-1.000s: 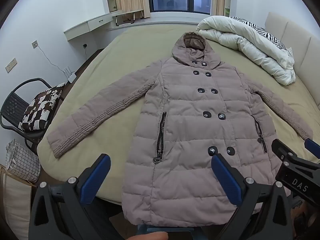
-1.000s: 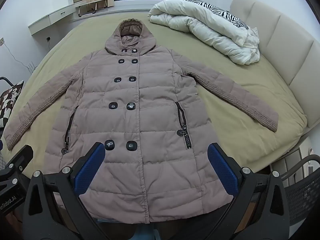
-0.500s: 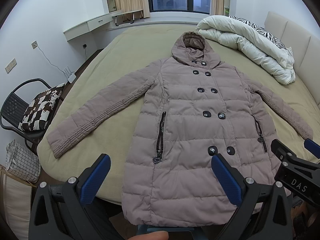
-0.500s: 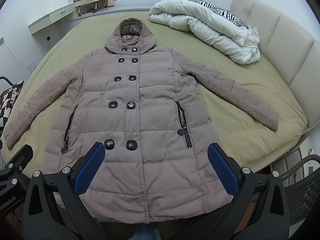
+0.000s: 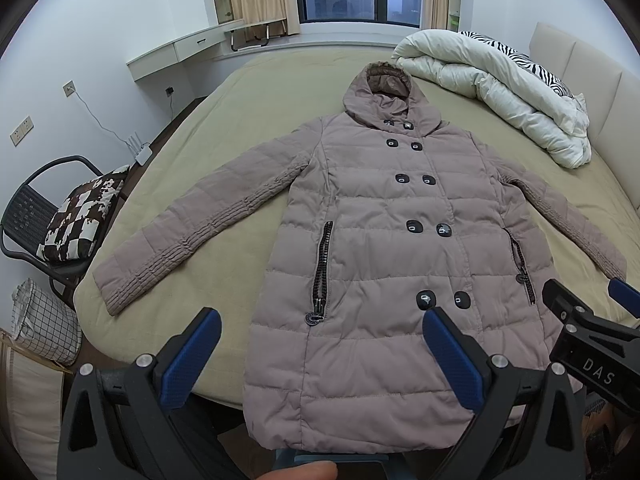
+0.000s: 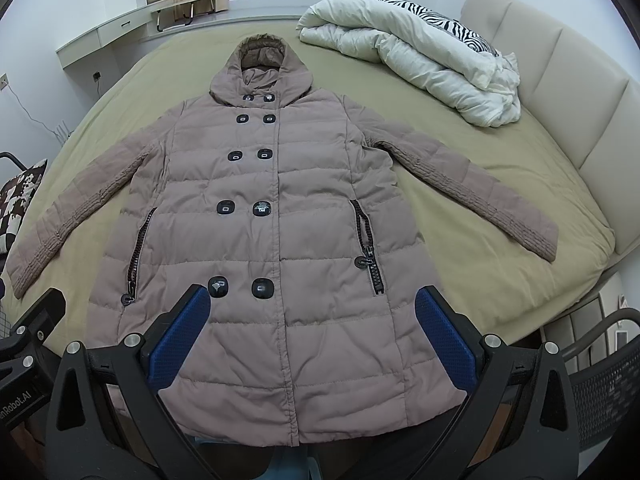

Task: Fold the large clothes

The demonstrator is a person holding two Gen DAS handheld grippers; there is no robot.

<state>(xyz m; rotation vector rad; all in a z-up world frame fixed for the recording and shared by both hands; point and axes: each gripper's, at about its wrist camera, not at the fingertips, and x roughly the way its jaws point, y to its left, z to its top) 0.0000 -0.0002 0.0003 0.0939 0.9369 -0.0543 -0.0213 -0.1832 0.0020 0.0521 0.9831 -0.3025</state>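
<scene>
The long, quilted, dusty-pink hooded down coat [image 5: 372,248] lies face up in the middle of the bed, hood toward 12 o'clock and hem at 6 o'clock, hanging slightly over the near edge. It is buttoned shut with its double row of dark buttons [image 6: 244,208], and both sleeves are spread out to about 8 and 4 o'clock — a layout that looks meant to give a flat, symmetrical start, with each cuff free to be picked up and laid across the chest. No fold appears to have been made yet.

The left gripper [image 5: 320,356] and the right gripper [image 6: 312,330] hover above the hem, apart from the cloth, each with its blue-padded fingers spread wide and nothing between them (presumably so either one can go to a sleeve or a hem corner).

Under the coat is the olive-green bed sheet [image 5: 248,92]; a rolled white duvet with a zebra-striped side [image 6: 420,48] is pushed to 1 o'clock, likely to keep the folding area free. At 9 o'clock beside the bed stands a black mesh chair with a brown-and-white patchwork cushion [image 5: 80,216].

Readable writing: "DAS" on the right gripper's body in the left wrist view, and "nRobot.AI" — cut off at its start — on the left gripper's body [image 6: 24,344] in the right wrist view.
</scene>
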